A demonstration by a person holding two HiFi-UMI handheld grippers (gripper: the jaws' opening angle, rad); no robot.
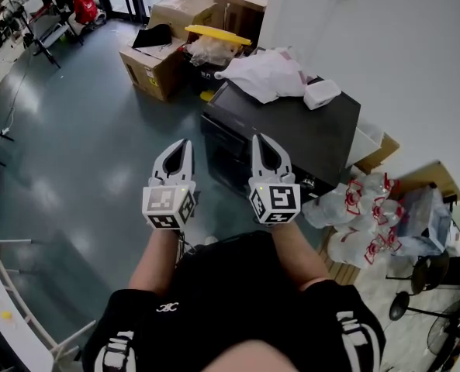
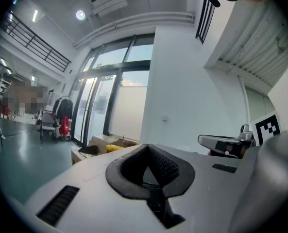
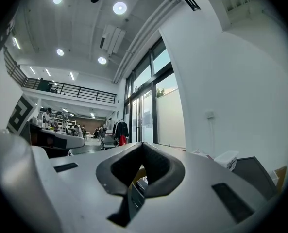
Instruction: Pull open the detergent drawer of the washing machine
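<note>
A dark, box-shaped machine stands against the white wall, ahead and to the right of both grippers. No drawer on it can be made out from here. My left gripper is held level in the air over the floor, left of the machine's front, its jaws shut on nothing. My right gripper hangs beside it, just before the machine's front face, also shut and empty. In the left gripper view the jaws meet at the tips. In the right gripper view the jaws are likewise together.
White plastic bags and a small white box lie on the machine. Cardboard boxes and a yellow lid stand behind it. Clear bags with red parts are piled at the right, near a fan.
</note>
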